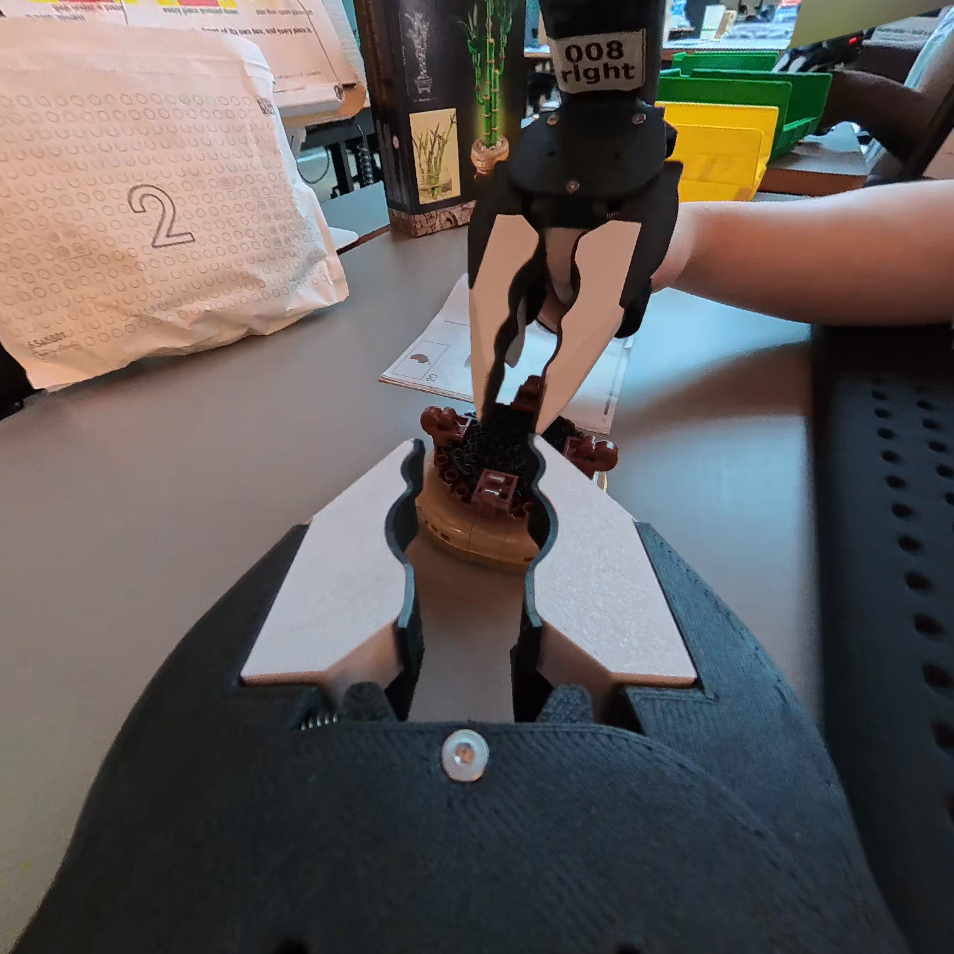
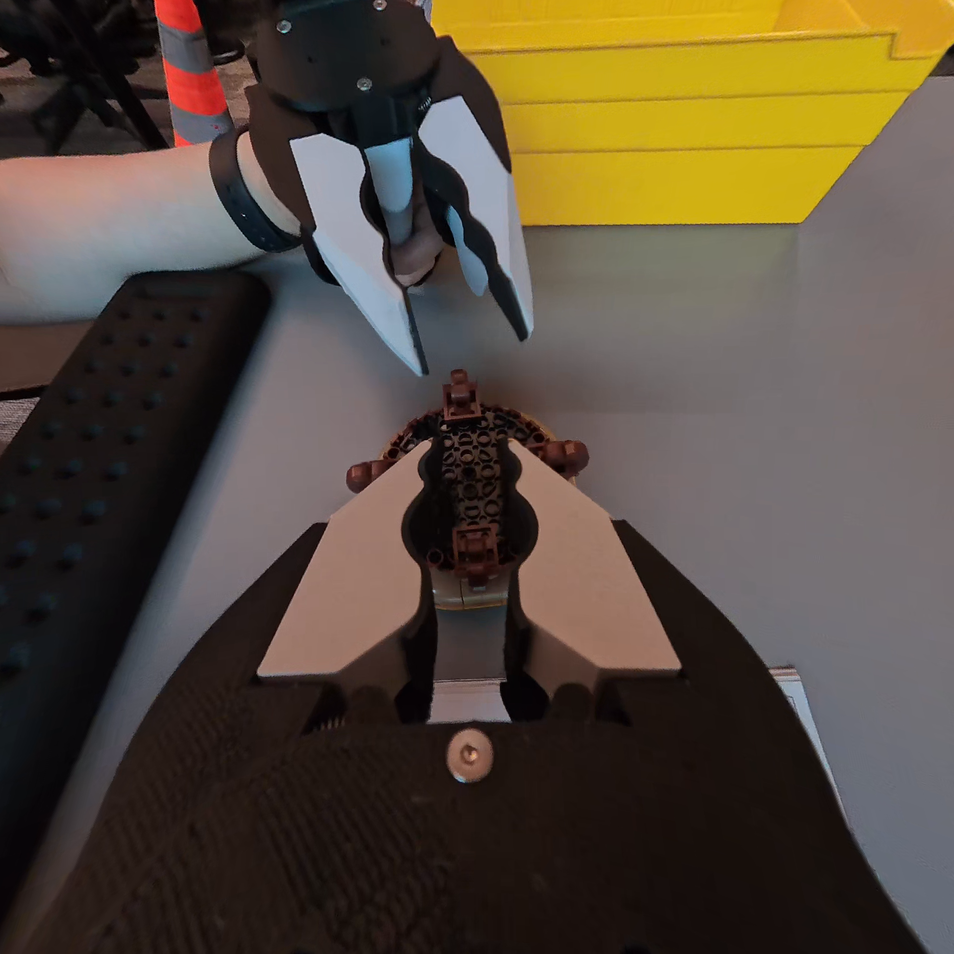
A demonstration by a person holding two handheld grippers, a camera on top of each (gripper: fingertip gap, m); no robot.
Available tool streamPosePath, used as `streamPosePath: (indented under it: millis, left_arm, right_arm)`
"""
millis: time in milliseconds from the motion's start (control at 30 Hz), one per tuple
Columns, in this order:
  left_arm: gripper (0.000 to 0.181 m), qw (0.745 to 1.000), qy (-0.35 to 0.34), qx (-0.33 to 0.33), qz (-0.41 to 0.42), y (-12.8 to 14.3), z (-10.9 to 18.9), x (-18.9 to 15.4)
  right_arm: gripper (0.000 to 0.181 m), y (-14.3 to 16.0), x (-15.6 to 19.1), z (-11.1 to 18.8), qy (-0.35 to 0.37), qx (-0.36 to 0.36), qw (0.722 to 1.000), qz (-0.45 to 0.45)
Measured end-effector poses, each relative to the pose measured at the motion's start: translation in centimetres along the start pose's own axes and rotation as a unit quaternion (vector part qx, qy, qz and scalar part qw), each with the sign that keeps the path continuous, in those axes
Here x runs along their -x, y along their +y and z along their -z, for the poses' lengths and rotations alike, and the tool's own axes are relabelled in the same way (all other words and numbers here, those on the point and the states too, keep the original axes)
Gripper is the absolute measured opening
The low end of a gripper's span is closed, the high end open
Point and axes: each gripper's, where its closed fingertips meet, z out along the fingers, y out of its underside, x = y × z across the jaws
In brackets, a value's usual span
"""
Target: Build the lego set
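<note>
Left gripper (image 1: 475, 444) open before lego pot (image 1: 480, 526); booklet (image 1: 444, 356), bag (image 1: 155, 206) behind.

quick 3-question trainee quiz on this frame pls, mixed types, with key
1. True or false: the left gripper is shut.
2. The lego model has a round base coloured: A tan, B green, C white.
3. In the left wrist view, which tool points down at the model's top from above?
Key: 1 false, its fingers stand apart; 2 A; 3 the right gripper.
</note>
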Motion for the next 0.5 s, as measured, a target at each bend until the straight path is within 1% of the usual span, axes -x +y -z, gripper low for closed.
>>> streamPosePath:
  millis: [133, 233, 267, 367, 433, 500]
  left_arm:
    - [0.039, 1.000, -0.014, -0.010, 0.008, -0.7, 0.5, 0.4]
    - [0.042, 0.999, -0.030, -0.007, 0.023, -0.7, 0.9, 0.9]
    - [0.045, 0.999, -0.028, -0.005, 0.036, -0.7, 1.1, 0.8]
    - [0.053, 0.998, -0.017, -0.006, 0.066, -1.4, 2.0, -0.4]
    - [0.059, 0.998, -0.019, -0.013, 0.061, -1.9, 2.9, -1.6]
    - [0.066, 0.999, -0.029, 0.004, 0.045, -1.3, 3.4, -2.6]
  right_arm:
    - [0.014, -0.3, -0.2, 0.5, 0.006, -0.005, 1.000, 0.000]
    - [0.014, -0.6, -0.4, 1.4, 0.018, -0.011, 1.000, 0.011]
    - [0.018, -0.6, -0.5, 2.0, 0.025, -0.011, 0.999, 0.017]
    - [0.047, -0.6, 0.7, 4.0, 0.033, -0.033, 0.997, 0.058]
    - [0.076, 0.7, 0.5, 4.8, 0.077, -0.016, 0.991, 0.105]
    - [0.095, 2.4, 0.9, 4.5, 0.073, -0.003, 0.993, 0.092]
